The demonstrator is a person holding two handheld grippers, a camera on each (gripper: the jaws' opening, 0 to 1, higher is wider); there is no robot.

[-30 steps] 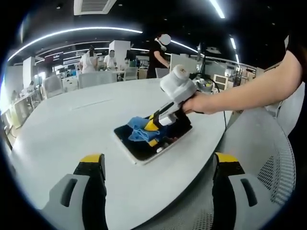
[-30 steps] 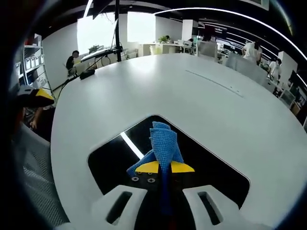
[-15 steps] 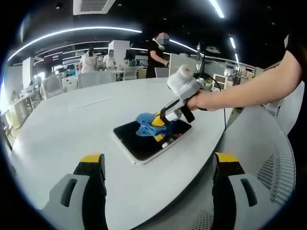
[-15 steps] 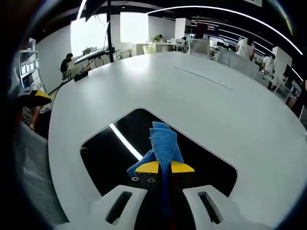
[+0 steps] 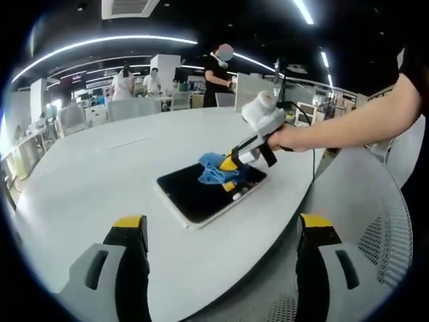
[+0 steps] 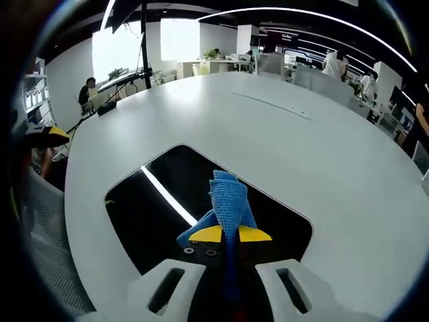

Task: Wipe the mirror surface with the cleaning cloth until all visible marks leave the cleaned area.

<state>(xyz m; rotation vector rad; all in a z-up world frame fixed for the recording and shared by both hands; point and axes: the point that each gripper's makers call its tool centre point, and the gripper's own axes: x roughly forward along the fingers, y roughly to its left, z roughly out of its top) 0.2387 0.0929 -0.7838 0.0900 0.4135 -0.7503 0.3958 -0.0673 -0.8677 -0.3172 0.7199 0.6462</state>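
Clamping the blue cloth (image 6: 228,204), the right hand-held gripper (image 6: 226,235) presses near the mirror's (image 6: 147,221) edge on the broad white table (image 6: 301,147).

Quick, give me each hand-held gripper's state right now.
Left hand-held gripper: open, holding nothing.
Right hand-held gripper: shut on the blue cloth.

You get even light from ceiling strips (image 5: 100,43); one glares off the mirror (image 6: 167,198), and the table (image 6: 268,134) edges bow.
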